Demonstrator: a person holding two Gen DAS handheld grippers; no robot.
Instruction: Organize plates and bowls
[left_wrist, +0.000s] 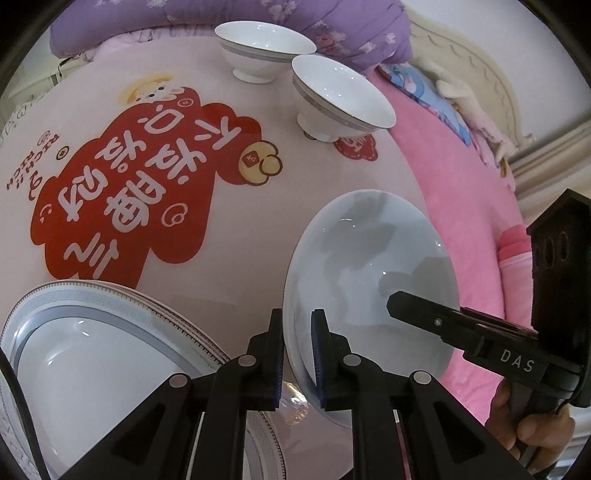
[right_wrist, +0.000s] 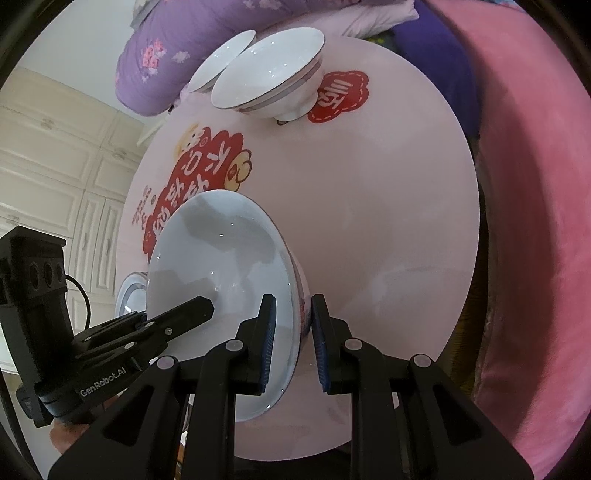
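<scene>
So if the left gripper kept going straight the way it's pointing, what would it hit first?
The left gripper already straddles the rim of the pale blue bowl, so the bowl's wall would probably meet it at once. Beyond lies the pink table, though depth is unclear.

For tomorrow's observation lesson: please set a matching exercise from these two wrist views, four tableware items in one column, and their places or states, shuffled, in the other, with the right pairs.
Things
1. large pale blue bowl
2. plate with the key-pattern rim
3. nearer small white bowl
4. farther small white bowl

Places or states
A. at the far edge, next to the purple quilt
B. rim between the fingers of both the left gripper and the right gripper
C. beside a small red sticker
D. near left, flat on the round pink table

Pairs: 1-B, 2-D, 3-C, 4-A
</scene>
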